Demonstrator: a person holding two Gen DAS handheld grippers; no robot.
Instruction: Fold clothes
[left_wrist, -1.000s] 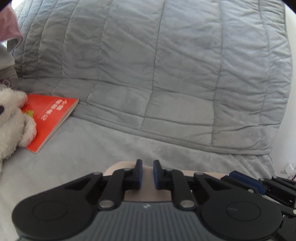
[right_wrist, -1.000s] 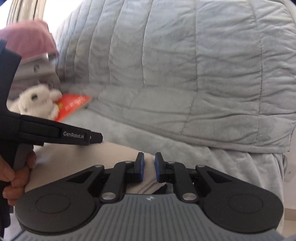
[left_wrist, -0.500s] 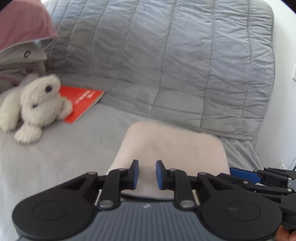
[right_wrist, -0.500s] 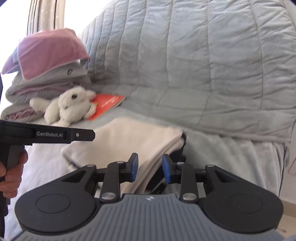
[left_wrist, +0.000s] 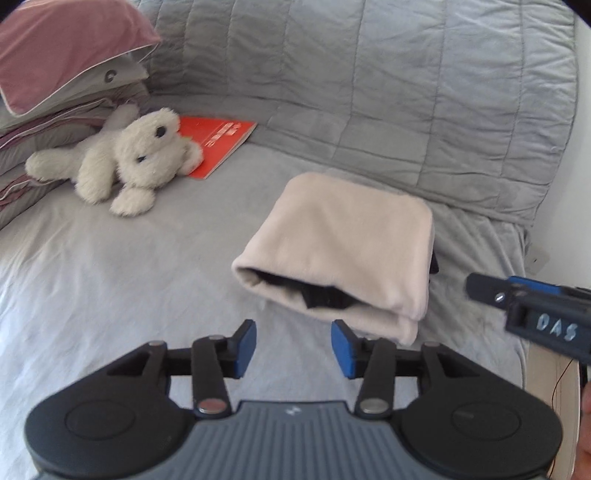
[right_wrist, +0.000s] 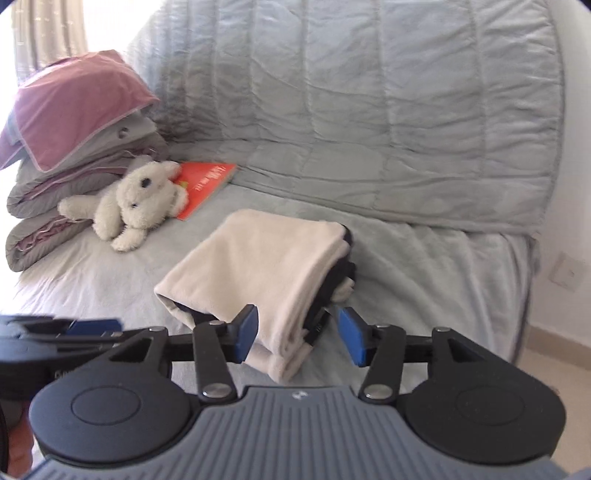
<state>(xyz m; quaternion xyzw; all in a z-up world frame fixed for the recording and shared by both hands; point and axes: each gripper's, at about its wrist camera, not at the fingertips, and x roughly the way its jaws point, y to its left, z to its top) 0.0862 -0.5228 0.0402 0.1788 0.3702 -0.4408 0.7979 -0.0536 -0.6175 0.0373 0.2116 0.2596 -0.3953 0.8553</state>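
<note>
A cream garment (left_wrist: 343, 243) with a black inner layer lies folded into a thick rectangle on the grey bed; it also shows in the right wrist view (right_wrist: 266, 266). My left gripper (left_wrist: 293, 347) is open and empty, just in front of the fold's near edge. My right gripper (right_wrist: 298, 334) is open and empty, held above the fold's near right corner. The right gripper's tip (left_wrist: 517, 295) shows at the right of the left wrist view. The left gripper (right_wrist: 62, 328) shows at the lower left of the right wrist view.
A white plush toy (left_wrist: 125, 158) lies on a red book (left_wrist: 218, 142) at the back left, beside stacked pillows (right_wrist: 70, 147). A quilted grey blanket (left_wrist: 369, 81) covers the back. The bed's right edge drops to the floor by a white wall (right_wrist: 576, 221).
Both grippers let go of the cream garment, opened wide and pulled back. The folded garment now lies on the bed by itself.
</note>
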